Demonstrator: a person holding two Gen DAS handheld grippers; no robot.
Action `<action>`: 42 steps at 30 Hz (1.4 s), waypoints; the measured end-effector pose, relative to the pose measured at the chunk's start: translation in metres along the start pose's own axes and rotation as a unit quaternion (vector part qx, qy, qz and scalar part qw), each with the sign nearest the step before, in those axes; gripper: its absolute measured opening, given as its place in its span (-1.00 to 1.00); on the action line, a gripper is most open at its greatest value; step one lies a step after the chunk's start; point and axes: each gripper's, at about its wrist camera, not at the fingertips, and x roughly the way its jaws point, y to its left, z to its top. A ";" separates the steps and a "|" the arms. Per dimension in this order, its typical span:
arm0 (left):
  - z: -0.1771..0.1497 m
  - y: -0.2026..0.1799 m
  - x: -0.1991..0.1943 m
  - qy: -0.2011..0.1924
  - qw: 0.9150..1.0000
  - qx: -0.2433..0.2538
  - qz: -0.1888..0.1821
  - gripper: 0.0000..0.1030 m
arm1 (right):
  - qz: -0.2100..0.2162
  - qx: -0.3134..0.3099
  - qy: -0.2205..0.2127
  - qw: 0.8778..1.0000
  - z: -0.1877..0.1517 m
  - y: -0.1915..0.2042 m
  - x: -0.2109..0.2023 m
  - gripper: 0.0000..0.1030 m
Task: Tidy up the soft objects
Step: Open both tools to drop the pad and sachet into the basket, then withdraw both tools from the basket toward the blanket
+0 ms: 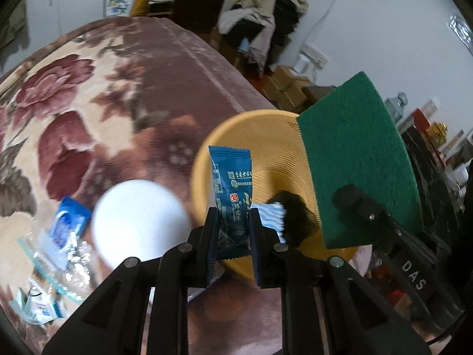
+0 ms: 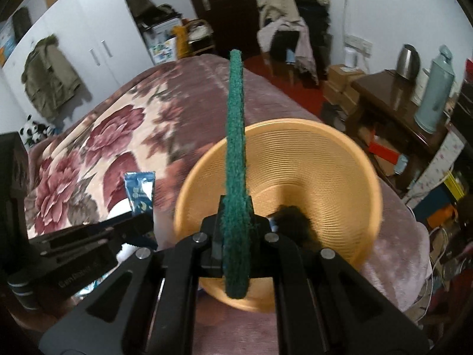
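My left gripper [image 1: 233,216] is shut on a dark blue snack packet [image 1: 230,183], which stands upright at the near-left rim of a yellow ribbed bowl [image 1: 266,136]. My right gripper [image 2: 236,216] is shut on a green scouring pad [image 2: 235,148], held edge-on above the bowl [image 2: 325,159]. The left wrist view shows the pad [image 1: 354,162] as a broad sheet over the bowl's right side. A black fuzzy object [image 2: 295,222] and a blue-and-white striped packet [image 1: 270,216] lie in the bowl. In the right wrist view the left gripper [image 2: 133,227] and its packet [image 2: 140,189] are to the left.
The bowl sits on a bed with a floral blanket [image 1: 103,88]. A white round object [image 1: 139,219] and several loose packets [image 1: 68,224] lie left of it. Right of the bed are a wooden table [image 2: 384,94] with a kettle and thermos, plus boxes and a clothes-piled chair [image 2: 295,29].
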 end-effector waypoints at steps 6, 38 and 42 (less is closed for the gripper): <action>0.011 -0.025 0.024 0.003 1.000 0.005 -0.026 -0.60 | -0.004 0.020 0.002 1.000 0.011 -0.022 0.007 -0.82; -0.013 0.042 -0.015 -0.033 0.995 -0.027 0.085 0.99 | -0.067 0.018 0.043 0.997 -0.015 -0.007 0.016 1.00; -0.015 0.057 -0.022 -0.036 0.995 -0.040 0.085 0.99 | -0.062 0.004 0.042 0.997 -0.013 0.011 0.016 1.00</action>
